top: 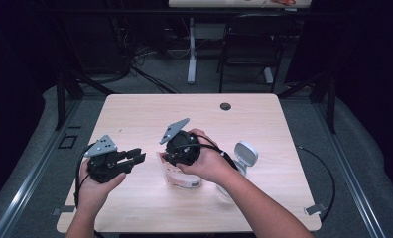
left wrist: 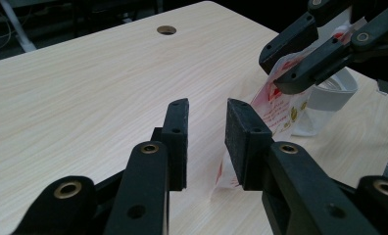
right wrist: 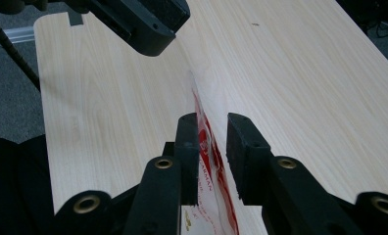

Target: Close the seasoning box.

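Observation:
A thin plastic bag with red print stands on edge on the pale wooden table, right of centre near the front. My right gripper reaches down over its top edge. In the right gripper view the bag rises between the jaws of that gripper, touching the left one, and a gap remains. My left gripper hovers to the bag's left, pointing at it, open and empty. In the left gripper view the right gripper straddles the bag.
A white round device stands on the table just right of my right hand. A whitish ring lies behind the bag. A cable hole sits near the far edge. Chairs and desk legs stand beyond the table.

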`<control>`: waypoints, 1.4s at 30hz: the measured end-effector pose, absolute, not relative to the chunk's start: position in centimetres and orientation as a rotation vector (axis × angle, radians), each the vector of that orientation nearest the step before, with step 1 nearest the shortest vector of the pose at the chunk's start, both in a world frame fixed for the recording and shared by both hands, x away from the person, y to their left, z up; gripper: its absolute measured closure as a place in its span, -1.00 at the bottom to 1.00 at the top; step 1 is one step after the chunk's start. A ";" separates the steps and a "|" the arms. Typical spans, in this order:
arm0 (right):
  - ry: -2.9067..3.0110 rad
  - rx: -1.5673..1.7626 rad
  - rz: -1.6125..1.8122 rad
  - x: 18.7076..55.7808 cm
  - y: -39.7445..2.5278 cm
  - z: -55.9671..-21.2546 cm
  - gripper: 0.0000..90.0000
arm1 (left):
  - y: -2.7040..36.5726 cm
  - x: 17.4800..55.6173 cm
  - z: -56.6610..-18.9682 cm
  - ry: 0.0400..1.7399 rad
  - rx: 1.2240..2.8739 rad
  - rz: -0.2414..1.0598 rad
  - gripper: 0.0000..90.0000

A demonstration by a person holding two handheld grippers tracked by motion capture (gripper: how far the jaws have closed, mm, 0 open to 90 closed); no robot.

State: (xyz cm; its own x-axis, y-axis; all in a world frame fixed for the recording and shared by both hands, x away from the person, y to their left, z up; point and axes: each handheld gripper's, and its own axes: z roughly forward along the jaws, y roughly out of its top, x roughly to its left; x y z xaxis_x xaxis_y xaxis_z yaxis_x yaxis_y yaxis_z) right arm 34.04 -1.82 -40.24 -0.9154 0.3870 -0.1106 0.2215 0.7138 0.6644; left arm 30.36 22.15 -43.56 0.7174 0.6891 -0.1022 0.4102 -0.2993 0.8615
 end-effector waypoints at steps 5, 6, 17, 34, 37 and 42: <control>2.694 0.485 0.966 34.3 -1.6 -40.5 0.72 | 22.2 30.4 -43.6 0.845 1.933 0.354 0.58; 2.692 0.493 0.970 34.3 -1.6 -40.6 0.72 | 22.2 30.4 -43.6 0.846 1.934 0.354 0.58; 2.721 0.472 0.929 34.5 -1.3 -40.8 0.83 | 22.2 30.5 -43.7 0.847 1.934 0.351 0.57; 2.745 0.393 0.891 34.7 -1.3 -40.6 1.00 | 22.2 30.6 -43.9 0.853 1.933 0.353 0.41; 2.739 0.396 0.896 34.7 -1.5 -40.5 1.00 | 22.1 30.7 -44.0 0.850 1.933 0.352 0.34; 2.743 0.380 0.896 34.8 -1.9 -40.4 1.00 | 22.0 30.7 -44.1 0.838 1.935 0.345 0.25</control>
